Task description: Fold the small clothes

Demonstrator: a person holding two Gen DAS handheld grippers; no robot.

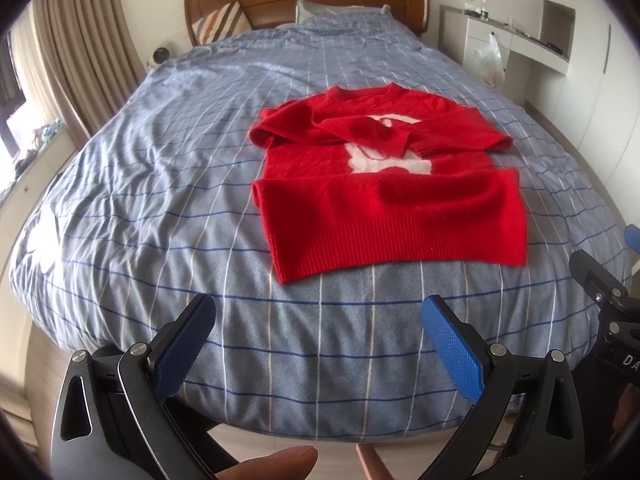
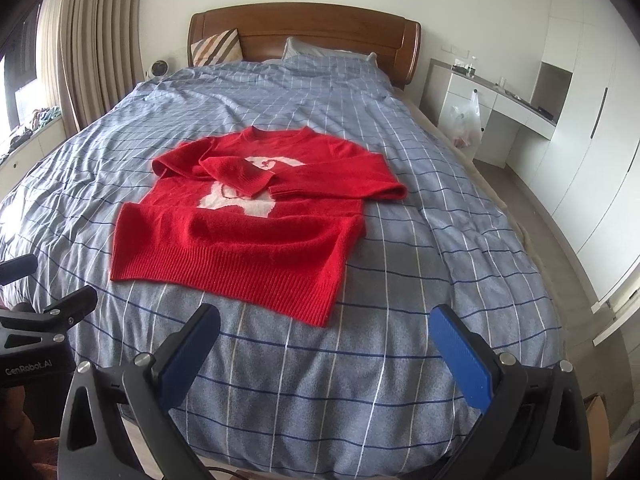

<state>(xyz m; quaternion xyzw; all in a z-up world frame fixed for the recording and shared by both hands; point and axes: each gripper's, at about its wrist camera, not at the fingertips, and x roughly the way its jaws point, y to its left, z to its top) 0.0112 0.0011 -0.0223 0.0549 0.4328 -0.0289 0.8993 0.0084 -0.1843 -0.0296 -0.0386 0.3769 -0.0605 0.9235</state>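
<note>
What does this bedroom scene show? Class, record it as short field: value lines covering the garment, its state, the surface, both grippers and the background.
garment: red sweater with a white motif on the chest
state: both sleeves folded across the chest, hem nearest the cameras, body not yet folded
surface: bed with blue checked cover
left gripper: open, above the near bed edge, holding nothing
right gripper: open, short of the hem, holding nothing
background: wooden headboard, beige curtains, white desk
</note>
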